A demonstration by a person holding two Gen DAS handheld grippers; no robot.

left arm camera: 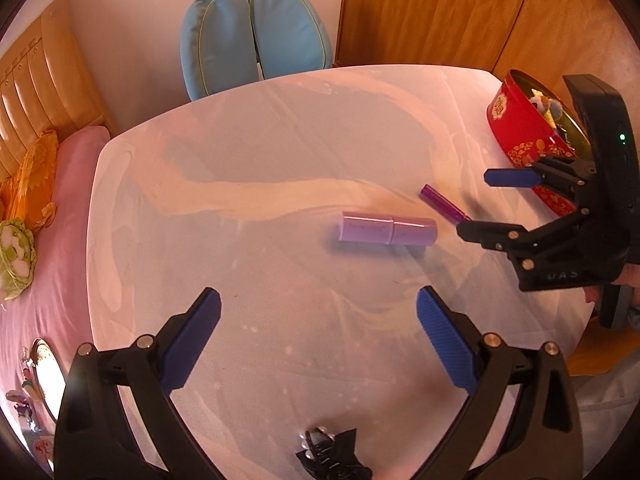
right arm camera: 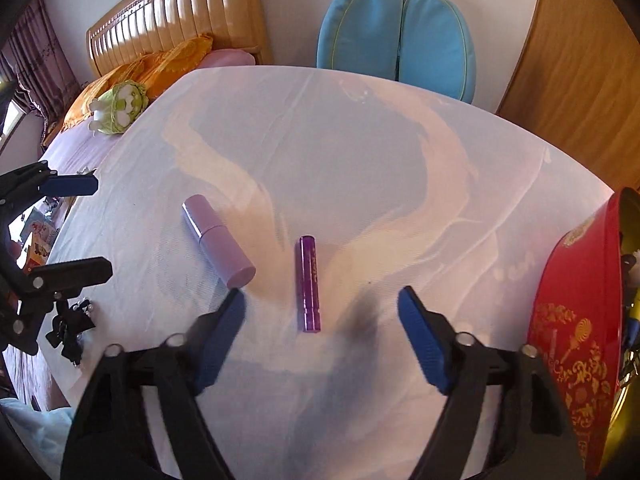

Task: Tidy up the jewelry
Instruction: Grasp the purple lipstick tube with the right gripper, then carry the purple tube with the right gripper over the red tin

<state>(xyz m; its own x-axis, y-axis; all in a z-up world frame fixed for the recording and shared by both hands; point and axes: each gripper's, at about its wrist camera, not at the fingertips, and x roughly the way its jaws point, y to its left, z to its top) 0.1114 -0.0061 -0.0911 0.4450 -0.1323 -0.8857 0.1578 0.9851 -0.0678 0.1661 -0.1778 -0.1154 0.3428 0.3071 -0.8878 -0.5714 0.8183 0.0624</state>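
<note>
Nearest to us, our left tool (left arm camera: pixel 318 338) hangs over the white-covered table (left arm camera: pixel 260 152) with its blue pads spread and nothing between them; a small black hair clip with pearl beads (left arm camera: pixel 330 454) lies just below it at the near edge. Our right tool (right arm camera: pixel 320 334) is released too, its pads apart, with the dark purple tube (right arm camera: pixel 309 283) lying flat on the cloth just ahead of the gap, untouched. Beside that tube, to its left, rests the pale lilac tube (right arm camera: pixel 218 240), also on its side. At the right edge of the table stands the red tin (left arm camera: pixel 524 128) with gold patterns, holding small trinkets. Beyond the far edge stands a blue chair (left arm camera: pixel 256 36).
</note>
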